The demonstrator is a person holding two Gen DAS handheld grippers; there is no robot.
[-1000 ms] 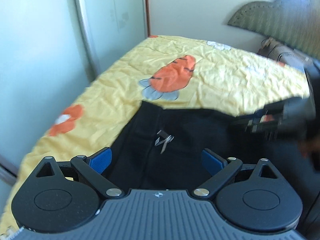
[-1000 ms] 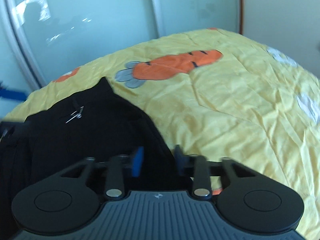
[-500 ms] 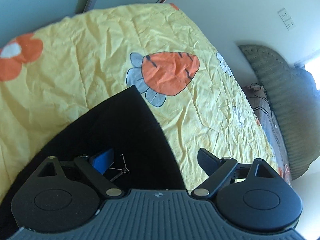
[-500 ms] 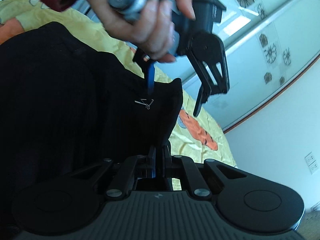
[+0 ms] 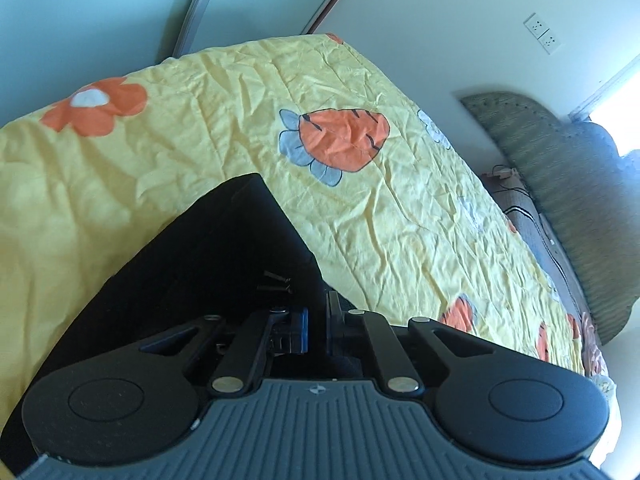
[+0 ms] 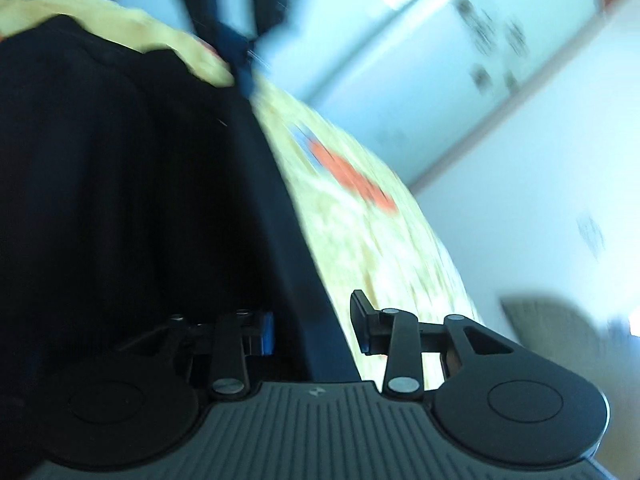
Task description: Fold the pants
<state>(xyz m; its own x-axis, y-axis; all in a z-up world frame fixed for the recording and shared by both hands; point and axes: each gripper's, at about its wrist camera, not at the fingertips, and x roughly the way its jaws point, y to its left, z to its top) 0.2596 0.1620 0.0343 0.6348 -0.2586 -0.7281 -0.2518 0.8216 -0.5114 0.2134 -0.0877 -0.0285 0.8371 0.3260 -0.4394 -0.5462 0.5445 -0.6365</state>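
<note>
Pants (image 5: 208, 280) lay on the bed (image 5: 400, 216). Our left gripper (image 5: 316, 326) had just pinched their edge; our right gripper (image 6: 316, 330), just opening, straddled cloth. We judged a firm, unbunched hold best.

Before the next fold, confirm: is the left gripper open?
No: the left gripper is shut, its blue pads pinching the edge of the black pants.

Pants (image 5: 208, 264) lie on the bedspread's (image 5: 400, 216) left part.
</note>
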